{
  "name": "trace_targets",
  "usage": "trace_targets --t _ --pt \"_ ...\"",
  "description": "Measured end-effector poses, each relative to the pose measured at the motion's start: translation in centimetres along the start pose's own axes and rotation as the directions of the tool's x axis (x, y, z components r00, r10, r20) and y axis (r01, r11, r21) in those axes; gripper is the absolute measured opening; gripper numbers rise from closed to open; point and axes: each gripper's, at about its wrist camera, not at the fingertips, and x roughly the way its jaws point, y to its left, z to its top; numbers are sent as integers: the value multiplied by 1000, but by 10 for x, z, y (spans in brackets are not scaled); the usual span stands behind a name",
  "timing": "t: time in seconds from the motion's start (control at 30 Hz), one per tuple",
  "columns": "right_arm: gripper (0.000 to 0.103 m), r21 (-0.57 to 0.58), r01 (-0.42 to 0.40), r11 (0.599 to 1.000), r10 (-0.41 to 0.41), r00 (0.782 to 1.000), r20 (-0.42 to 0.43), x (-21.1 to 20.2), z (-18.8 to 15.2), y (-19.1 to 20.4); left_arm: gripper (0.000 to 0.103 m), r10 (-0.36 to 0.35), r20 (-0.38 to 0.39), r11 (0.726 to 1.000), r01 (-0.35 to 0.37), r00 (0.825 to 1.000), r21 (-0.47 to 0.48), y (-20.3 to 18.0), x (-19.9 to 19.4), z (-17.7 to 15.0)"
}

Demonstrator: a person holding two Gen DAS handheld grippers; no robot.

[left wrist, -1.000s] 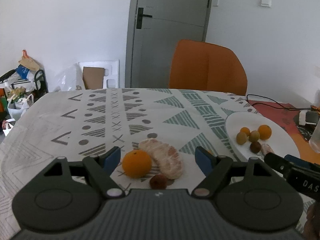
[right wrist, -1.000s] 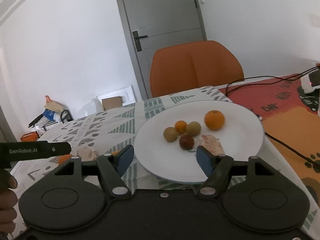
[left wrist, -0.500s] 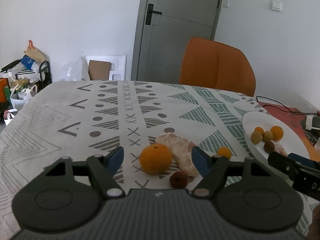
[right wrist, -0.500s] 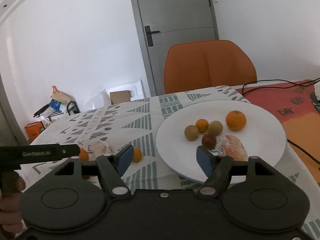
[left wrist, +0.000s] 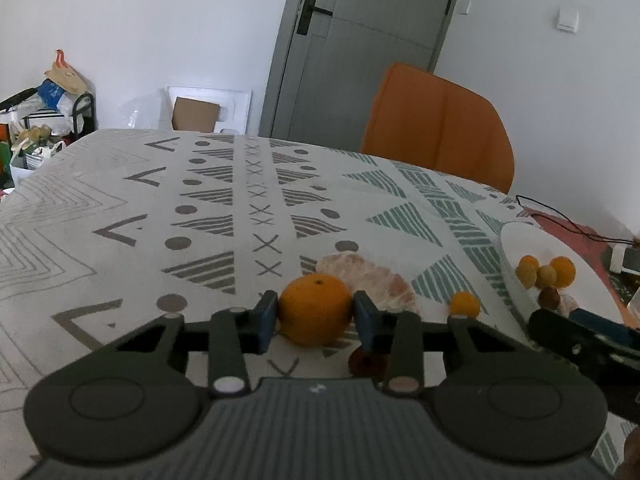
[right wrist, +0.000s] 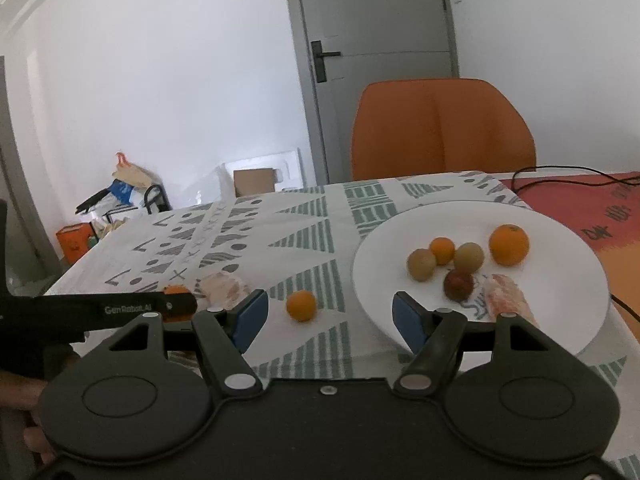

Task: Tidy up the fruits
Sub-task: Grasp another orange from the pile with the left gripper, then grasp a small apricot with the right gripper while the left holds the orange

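On the left, the left claw (left wrist: 315,317) sits low over the table (left wrist: 120,216), whose cloth is patterned, and its jaws are closing on an orange (left wrist: 315,308): the blue pads (left wrist: 266,316) lie right against its two sides, and whether they already press it cannot be told for sure. The orange rests on the cloth. Just behind it lies a peeled citrus piece (left wrist: 384,284), pale and pinkish, touching or nearly touching it. Under the right finger of this claw a small dark red fruit (left wrist: 362,362) shows in part. Further right a small orange fruit (right wrist: 301,305) lies alone on the cloth, between the peeled piece and the plate (right wrist: 560,320), apart from both. The right claw (right wrist: 326,316) hovers there with its jaws well apart and nothing between them; the small fruit shows in the gap, beyond the pads. The white plate stands near the table's right side. On it two greenish-brown fruits (right wrist: 421,265), a second small orange one (right wrist: 442,250), a bigger orange (right wrist: 509,245), a dark red fruit (right wrist: 458,285) and another peeled piece (right wrist: 506,298) lie close together. Behind the table stands an orange chair (right wrist: 440,128), and a grey door (right wrist: 376,60) is shut behind it. Right of the plate lies a red mat (right wrist: 592,208) with a black cable (right wrist: 568,169) across it.
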Motion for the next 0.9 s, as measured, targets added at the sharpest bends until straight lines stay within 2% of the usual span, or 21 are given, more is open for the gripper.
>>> trace_targets --t 0.1,0.2,0.33,0.8,0.9 --pt "68 -13 -6 1000 6 1000 -8 3 1 5 39 2 0 1000 -2 1000 -11 5 -3 0" --pt "62 -29 -4 1000 3 1000 -9 6 1 11 39 -1 1 1000 1 1000 -29 11 -6 1" --pt "46 -37 -15 999 14 999 -34 15 3 17 39 -5 15 999 6 1000 -45 19 -11 4" --pt "44 -128 31 991 -40 997 -66 48 4 38 39 54 46 994 -50 997 -93 43 -22 15" --pt "42 -145 45 988 -57 996 -74 55 4 38 39 48 56 995 -43 997 -91 44 -24 15"
